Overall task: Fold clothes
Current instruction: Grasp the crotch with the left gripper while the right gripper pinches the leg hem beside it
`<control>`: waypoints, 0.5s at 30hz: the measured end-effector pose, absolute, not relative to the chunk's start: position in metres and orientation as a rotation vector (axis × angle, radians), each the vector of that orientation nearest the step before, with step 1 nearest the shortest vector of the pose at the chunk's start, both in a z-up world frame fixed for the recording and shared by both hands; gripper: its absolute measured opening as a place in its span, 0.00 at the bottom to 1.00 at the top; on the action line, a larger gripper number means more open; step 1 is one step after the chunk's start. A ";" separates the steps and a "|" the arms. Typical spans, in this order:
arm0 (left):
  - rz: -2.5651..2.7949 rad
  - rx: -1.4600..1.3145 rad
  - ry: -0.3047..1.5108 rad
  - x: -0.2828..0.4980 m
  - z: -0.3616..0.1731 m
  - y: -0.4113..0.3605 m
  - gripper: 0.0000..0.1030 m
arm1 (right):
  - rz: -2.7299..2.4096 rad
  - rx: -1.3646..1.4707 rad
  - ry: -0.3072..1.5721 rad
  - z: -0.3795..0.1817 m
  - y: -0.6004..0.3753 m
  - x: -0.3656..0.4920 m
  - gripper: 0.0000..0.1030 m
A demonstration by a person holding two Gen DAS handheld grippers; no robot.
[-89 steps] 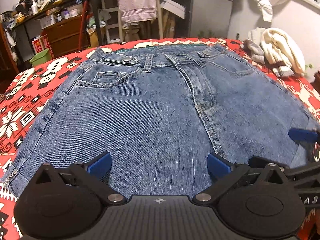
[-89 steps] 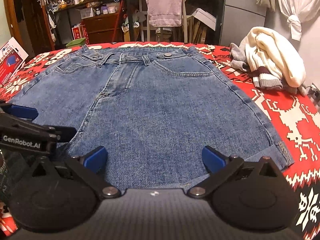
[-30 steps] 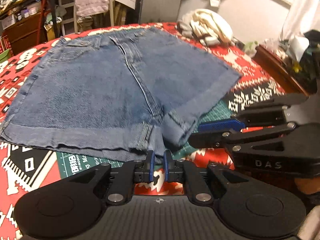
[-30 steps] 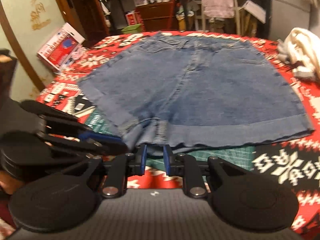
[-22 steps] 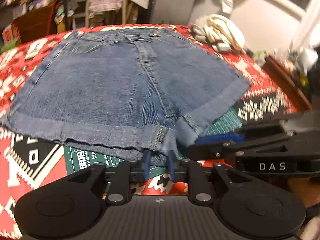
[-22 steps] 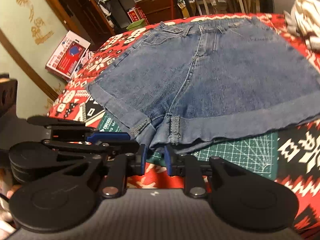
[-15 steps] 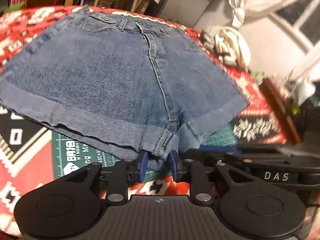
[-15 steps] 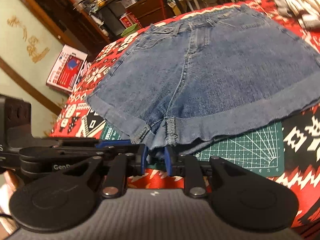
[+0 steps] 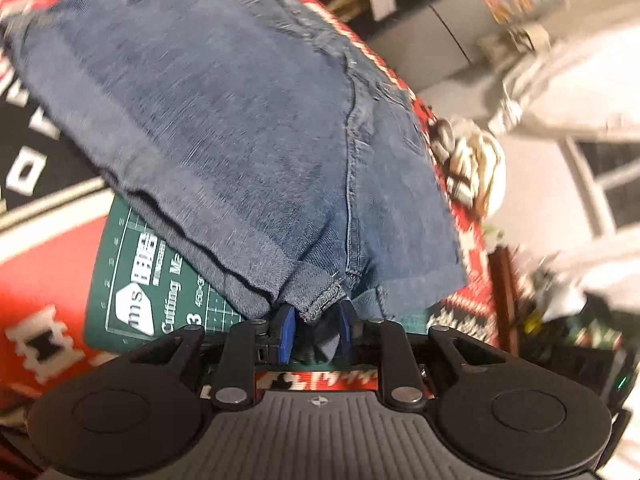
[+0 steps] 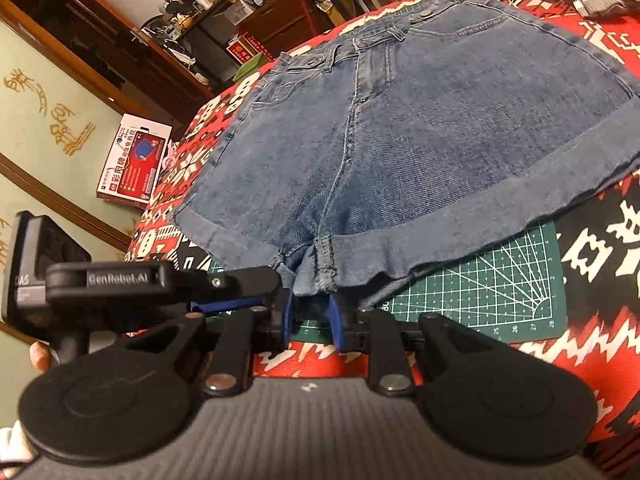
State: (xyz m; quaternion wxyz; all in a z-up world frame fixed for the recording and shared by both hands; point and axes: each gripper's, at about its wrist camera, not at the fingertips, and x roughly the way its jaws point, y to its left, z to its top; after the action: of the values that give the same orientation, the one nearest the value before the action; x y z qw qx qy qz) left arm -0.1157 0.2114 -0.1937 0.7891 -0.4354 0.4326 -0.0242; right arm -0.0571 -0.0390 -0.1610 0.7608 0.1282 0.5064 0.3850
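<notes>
Left tongs: the blue pads are clamped on a bunch of denim at the crotch, where the two cuffed leg hems meet; the cloth puckers between them.
Right tongs: they sit at the same crotch point from the other side, drawn close together; dark denim lies between the pads, so they appear clamped on it, though the contact itself is shadowed.
Garment: the pair of blue denim shorts with rolled cuffs lies spread flat, waistband at the far end, on the counter under a red, white and black patterned cloth, with the near hems over a green gridded cutting mat.
Handling: the denim looks thick and fairly stiff, heavier than a shirt; it should hold a crease and not slip, but the doubled cuffs and seams make bulky spots.
Where to hold: the crotch seam is a strong, central grip; judged from the layout, lifting here would let both legs hang evenly for a fold.
Risk: in the left view the shorts are blurred and tented, so a narrow pinch may drag the whole garment.
Surroundings: a cream and grey heap of knitwear lies well apart beyond the shorts.
</notes>
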 end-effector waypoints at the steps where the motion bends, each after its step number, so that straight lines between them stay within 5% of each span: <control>1: -0.057 -0.983 0.929 -0.116 -0.196 0.213 0.20 | 0.837 0.282 1.103 -0.161 -0.039 -0.057 0.23; 6: -0.011 -1.076 0.932 -0.122 -0.201 0.221 0.20 | 0.835 0.300 1.103 -0.161 -0.041 -0.056 0.23; 15: 0.035 -1.211 0.879 -0.126 -0.205 0.240 0.36 | 0.835 0.319 1.102 -0.163 -0.043 -0.054 0.23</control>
State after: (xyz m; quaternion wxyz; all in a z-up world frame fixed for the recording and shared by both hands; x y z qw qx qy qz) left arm -0.1263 0.2401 -0.2051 0.7327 -0.5507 0.3996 0.0158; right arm -0.0538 -0.0426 -0.1625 0.7586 0.1466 0.5061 0.3833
